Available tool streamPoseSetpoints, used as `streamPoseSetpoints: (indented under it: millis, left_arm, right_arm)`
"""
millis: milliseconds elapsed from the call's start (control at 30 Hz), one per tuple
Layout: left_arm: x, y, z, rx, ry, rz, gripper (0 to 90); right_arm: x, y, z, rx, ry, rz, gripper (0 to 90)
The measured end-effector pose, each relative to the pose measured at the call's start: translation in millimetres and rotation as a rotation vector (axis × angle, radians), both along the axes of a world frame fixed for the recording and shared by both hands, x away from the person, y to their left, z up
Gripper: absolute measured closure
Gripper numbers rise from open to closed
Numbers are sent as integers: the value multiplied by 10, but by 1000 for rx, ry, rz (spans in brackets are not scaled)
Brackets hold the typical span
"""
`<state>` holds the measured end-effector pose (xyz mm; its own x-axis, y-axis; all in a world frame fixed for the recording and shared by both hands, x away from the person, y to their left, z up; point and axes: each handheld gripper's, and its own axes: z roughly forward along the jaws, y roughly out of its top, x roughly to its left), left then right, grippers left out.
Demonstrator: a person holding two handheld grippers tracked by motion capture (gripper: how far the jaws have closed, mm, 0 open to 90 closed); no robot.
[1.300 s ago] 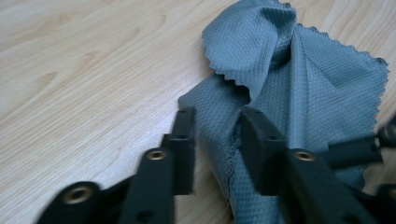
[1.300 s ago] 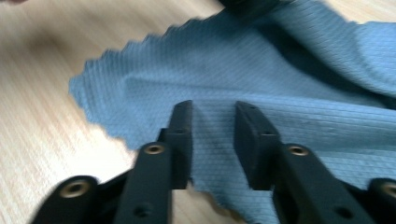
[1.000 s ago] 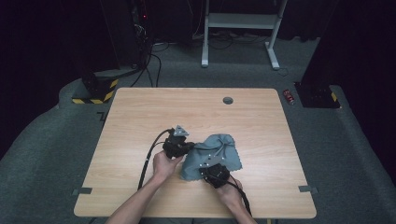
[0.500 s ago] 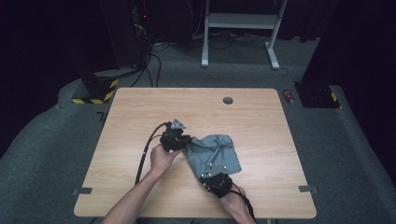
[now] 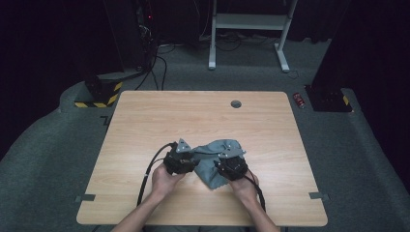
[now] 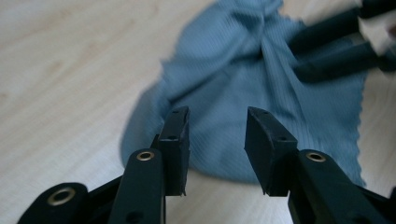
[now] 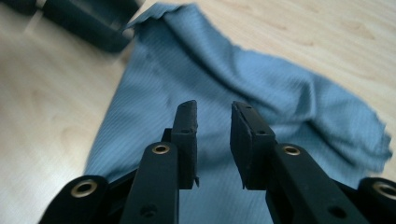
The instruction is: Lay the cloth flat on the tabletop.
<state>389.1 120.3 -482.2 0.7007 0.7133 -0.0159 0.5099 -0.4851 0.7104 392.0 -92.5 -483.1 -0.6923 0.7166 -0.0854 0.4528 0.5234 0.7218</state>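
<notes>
Since the earlier frame both hands have drawn together at the near middle of the bench (image 5: 145, 121), and the grey-blue cloth (image 5: 212, 162) lies more bunched between them. The left claw (image 6: 217, 135) has just been opening; its jaws stand apart over the cloth's near edge, nothing pinched between them. The right claw (image 7: 212, 135) has also just been opening, its jaws parted above the rumpled cloth, free of it. The cloth rests crumpled on the bench.

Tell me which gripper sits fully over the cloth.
The right gripper: cloth lies under both jaws. The left gripper hangs at the cloth's edge, partly over table. Both pairs have just been opening, nothing between them.
</notes>
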Motion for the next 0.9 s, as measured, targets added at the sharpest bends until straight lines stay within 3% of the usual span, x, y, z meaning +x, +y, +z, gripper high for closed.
streamPoseSetpoints:
  millis: [133,300,367,533,733,867,900]
  left_arm:
    - [-20,-47,-112,-3,34,11,566]
    - [-26,-123,-166,13,34,7,532]
    - [-26,-150,-189,26,30,3,527]
    - [-32,-158,-257,53,32,2,522]
    - [-66,-115,-298,56,20,-2,546]
    - [-84,-87,-311,47,7,-4,583]
    - [-84,-78,-314,49,-6,-4,598]
  right_arm:
    - [147,128,-11,-17,-5,-4,651]
    - [313,280,-78,-28,14,-4,616]
    - [377,328,-113,-27,34,-8,636]
    - [504,358,-146,-49,52,-21,883]
    - [601,240,58,-13,16,-75,896]
    - [732,172,129,7,19,-148,886]
    - [766,170,116,5,43,-166,858]
